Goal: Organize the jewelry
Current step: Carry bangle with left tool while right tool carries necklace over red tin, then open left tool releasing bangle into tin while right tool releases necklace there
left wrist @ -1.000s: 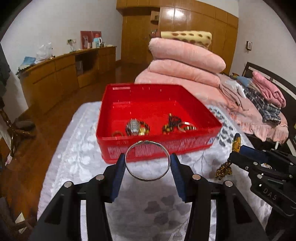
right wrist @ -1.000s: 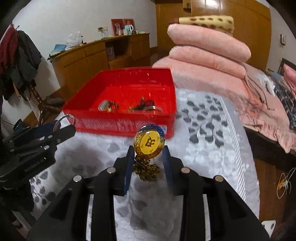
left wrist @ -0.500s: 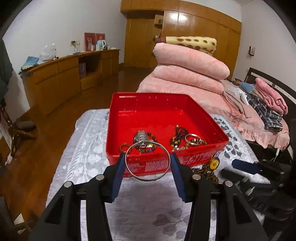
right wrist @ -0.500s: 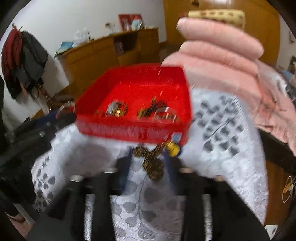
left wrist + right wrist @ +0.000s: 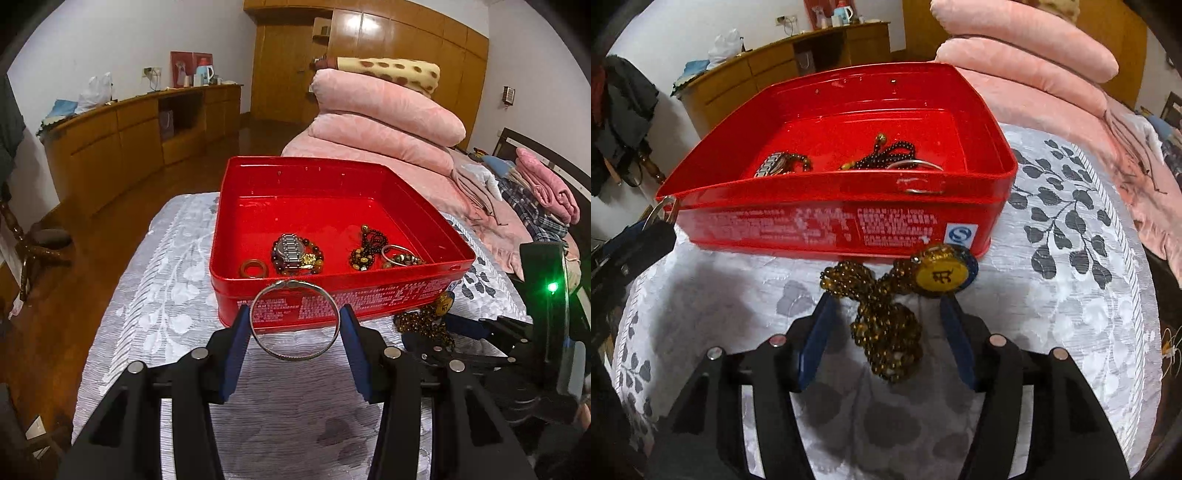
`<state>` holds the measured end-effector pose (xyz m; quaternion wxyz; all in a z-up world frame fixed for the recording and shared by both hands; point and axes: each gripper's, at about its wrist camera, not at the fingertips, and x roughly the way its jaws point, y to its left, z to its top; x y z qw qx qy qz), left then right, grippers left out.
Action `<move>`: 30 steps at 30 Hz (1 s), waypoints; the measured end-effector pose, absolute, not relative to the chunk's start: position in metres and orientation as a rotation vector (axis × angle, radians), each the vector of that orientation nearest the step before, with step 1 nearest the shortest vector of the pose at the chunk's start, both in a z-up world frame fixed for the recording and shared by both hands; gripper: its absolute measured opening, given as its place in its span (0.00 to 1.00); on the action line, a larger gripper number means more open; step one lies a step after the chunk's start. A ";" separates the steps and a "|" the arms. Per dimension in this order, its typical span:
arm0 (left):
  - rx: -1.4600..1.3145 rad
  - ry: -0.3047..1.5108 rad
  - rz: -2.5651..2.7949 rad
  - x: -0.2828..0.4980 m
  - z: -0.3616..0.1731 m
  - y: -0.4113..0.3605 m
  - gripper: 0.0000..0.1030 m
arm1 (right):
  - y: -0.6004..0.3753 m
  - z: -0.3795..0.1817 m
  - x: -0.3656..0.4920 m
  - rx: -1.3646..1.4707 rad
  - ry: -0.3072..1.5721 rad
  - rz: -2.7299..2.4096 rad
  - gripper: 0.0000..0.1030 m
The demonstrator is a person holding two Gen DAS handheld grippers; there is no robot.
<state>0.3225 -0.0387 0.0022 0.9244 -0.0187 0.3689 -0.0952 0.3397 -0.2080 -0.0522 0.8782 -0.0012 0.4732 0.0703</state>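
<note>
A red tin box (image 5: 406, 291) (image 5: 827, 225) stands on the white floral cloth. It holds a watch (image 5: 291, 249), bead bracelets (image 5: 369, 245), a brown ring (image 5: 253, 267) and a silver bangle (image 5: 397, 253). My left gripper (image 5: 293, 328) is shut on a silver bangle (image 5: 258, 334) and holds it just before the box's near wall. My right gripper (image 5: 886, 321) is open. A gold bead necklace with a yellow pendant (image 5: 938, 277) lies on the cloth between its fingers, against the box; it also shows in the left wrist view (image 5: 424, 321).
The cloth (image 5: 1071, 295) covers a small table. Folded pink blankets (image 5: 384, 122) are stacked on a bed behind the box. A wooden cabinet (image 5: 122, 140) runs along the left wall. The table's right edge drops off toward the bed.
My right gripper opened and the necklace with the pendant dropped onto the cloth by the box. Both grippers moved closer to the box. The left still holds the bangle.
</note>
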 end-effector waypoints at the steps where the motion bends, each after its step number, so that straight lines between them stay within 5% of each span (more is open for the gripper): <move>1: -0.039 0.757 -0.195 0.322 0.002 -0.038 0.47 | -0.207 -0.052 0.339 -0.018 0.980 0.141 0.49; 2: -0.039 0.756 -0.194 0.323 0.002 -0.039 0.47 | -0.207 -0.051 0.338 -0.022 0.975 0.134 0.31; 5: -0.032 0.752 -0.184 0.322 0.002 -0.038 0.47 | -0.211 -0.049 0.335 0.010 0.975 0.149 0.19; 19: -0.044 0.717 -0.197 0.310 0.017 -0.034 0.47 | -0.225 0.010 0.282 0.045 0.824 0.177 0.16; 30: -0.043 0.645 -0.198 0.352 0.059 -0.040 0.47 | -0.213 0.077 0.321 -0.012 0.714 0.237 0.16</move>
